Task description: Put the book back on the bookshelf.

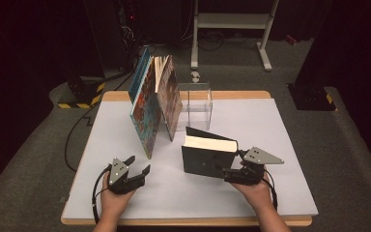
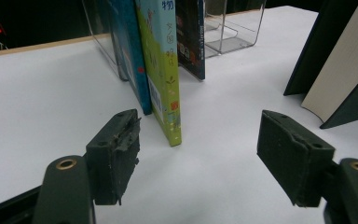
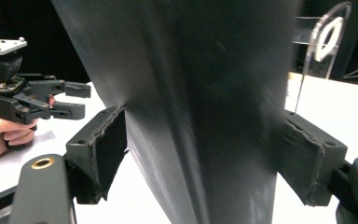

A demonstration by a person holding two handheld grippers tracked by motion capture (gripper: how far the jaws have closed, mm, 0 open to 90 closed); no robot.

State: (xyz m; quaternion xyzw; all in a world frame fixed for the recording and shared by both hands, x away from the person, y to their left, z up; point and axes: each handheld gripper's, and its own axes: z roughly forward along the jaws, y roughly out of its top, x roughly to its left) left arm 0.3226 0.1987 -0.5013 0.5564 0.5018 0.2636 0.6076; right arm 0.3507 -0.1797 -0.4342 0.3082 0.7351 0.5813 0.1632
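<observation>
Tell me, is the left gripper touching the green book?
Apart. In the left gripper view, bare white table shows between the open left gripper and the green book.

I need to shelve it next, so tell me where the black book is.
High view: the black book stands right of centre on the table, between the right gripper's fingers, in front of the clear stand.

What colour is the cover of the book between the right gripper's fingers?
Black, with cream page edges; the book between the right gripper fingers shows best in the high view.
</observation>
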